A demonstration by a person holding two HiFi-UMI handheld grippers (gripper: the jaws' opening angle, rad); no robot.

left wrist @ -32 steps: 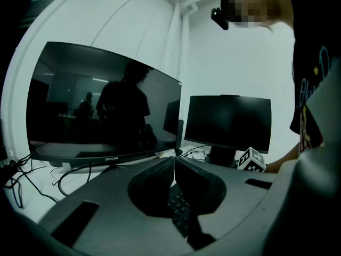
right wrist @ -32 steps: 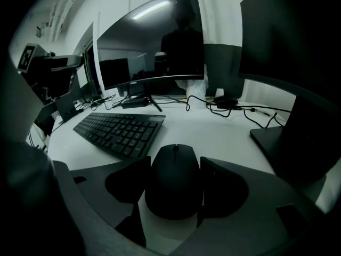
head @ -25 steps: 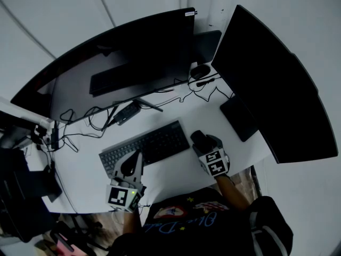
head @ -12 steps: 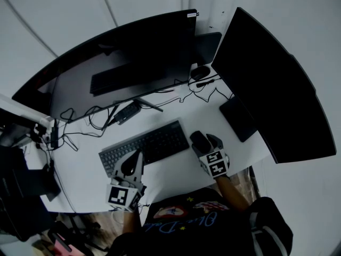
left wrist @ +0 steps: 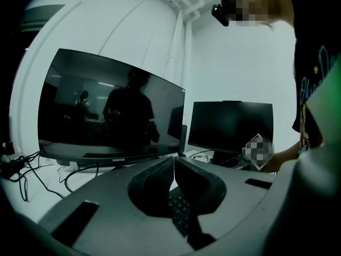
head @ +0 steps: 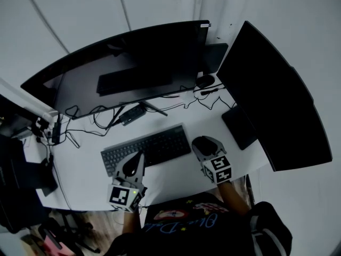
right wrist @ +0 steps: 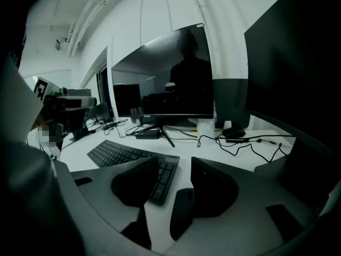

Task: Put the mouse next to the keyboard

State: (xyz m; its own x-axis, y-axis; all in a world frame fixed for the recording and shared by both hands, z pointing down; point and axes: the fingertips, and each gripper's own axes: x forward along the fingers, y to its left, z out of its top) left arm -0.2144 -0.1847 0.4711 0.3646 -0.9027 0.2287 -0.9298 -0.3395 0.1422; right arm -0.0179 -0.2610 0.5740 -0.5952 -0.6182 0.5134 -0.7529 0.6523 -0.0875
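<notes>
Right gripper (right wrist: 173, 161): fingers spread, closing round mouse (right wrist: 183, 213). Mouse lies on white surface (head: 176, 172) between fingers, just beside right end of keyboard (head: 152, 148). Left gripper (left wrist: 173, 159): fingers pressed together, empty, over keyboard.

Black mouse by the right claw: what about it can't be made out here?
- Black computer mouse, right gripper view: it lies between the jaws of the closing right claw; one jaw hides its right side, touch unclear.
- Head view: the claw covers much of it.
- Its buttons: too dark in both views.
</notes>
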